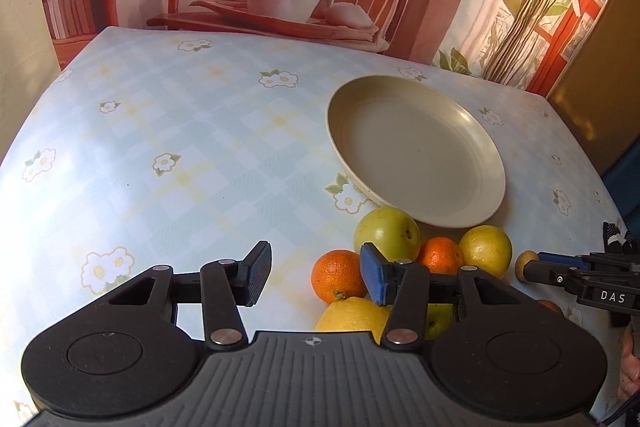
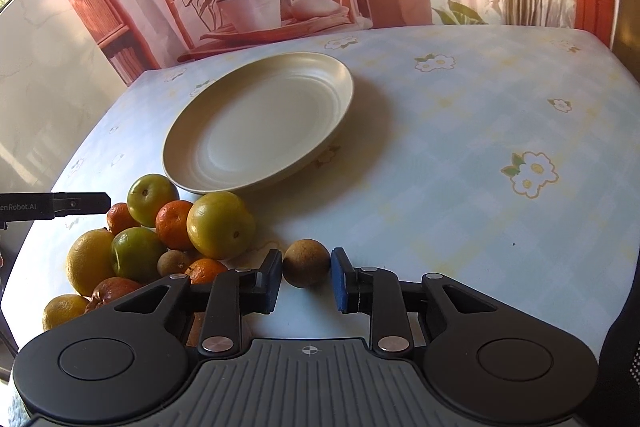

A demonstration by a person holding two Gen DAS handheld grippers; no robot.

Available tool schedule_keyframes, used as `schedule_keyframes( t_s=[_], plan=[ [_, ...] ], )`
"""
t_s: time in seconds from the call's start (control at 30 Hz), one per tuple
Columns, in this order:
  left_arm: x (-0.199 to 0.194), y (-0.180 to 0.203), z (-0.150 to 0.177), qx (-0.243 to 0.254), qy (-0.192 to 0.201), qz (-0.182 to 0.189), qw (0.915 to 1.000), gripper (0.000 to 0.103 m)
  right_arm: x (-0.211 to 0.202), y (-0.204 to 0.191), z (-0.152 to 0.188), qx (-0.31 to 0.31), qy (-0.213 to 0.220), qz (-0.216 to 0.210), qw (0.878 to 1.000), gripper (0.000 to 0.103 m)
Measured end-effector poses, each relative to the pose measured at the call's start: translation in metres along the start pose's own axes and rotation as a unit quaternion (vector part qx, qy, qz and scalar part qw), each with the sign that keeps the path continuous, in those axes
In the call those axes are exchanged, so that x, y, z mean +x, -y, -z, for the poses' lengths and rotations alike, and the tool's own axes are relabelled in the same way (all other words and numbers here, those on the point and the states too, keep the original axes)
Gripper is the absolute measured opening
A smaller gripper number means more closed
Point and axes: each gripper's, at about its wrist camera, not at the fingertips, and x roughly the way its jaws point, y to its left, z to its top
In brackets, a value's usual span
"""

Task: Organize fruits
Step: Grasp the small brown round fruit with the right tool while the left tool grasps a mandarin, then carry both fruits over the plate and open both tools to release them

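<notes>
The right gripper (image 2: 307, 281) has a small brown round fruit (image 2: 307, 263) set squarely between its fingers, with both pads drawn in against the fruit's sides, so it reads as gripped, though the fruit looks to sit on the checked, flowered tablecloth (image 2: 460, 187) and not yet lifted. In the left wrist view the same fruit shows only as a brown end poking out past the right gripper's closed fingers. The left gripper (image 1: 316, 275) stands at a narrow-to-middling gap with nothing between its pads; the nearest orange (image 1: 338, 275) lies just right of its blue pad (image 1: 372, 279), not inside the gap. Just beyond and to the left of the held fruit is the pile: a lemon (image 2: 90, 261), a green apple (image 2: 136, 253), mandarins, and a large yellow-green fruit (image 2: 220, 225) closest to the plate. The relation that matters for the coming move is the empty cream plate (image 2: 192, 131), which lies farther off and a little left of the right gripper, past the pile's right edge. Being round, the fruit has no long axis to line up. My judgement is that the right hand is better placed to carry its fruit up and forward-left over the big yellow-green fruit to the plate.
</notes>
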Motion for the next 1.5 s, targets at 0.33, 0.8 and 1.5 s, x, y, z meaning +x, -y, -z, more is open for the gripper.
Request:
schedule_keyframes(
  t_s=[0.33, 0.8, 1.5],
  plan=[
    [0.032, -0.003, 0.003, 0.016, -0.078, 0.037, 0.9961, 0.051, -0.001, -0.006, 0.001, -0.019, -0.001, 0.014, 1.0, 0.024],
    [0.032, -0.015, 0.01, -0.017, -0.071, 0.055, 0.9958, 0.038, -0.005, -0.013, 0.002, -0.04, 0.012, 0.012, 0.999, 0.024],
    [-0.023, 0.007, -0.044, 0.048, 0.074, 0.017, 0.996, 0.038, -0.033, -0.027, -0.065, -0.135, 0.084, 0.012, 0.987, 0.024]
  ],
)
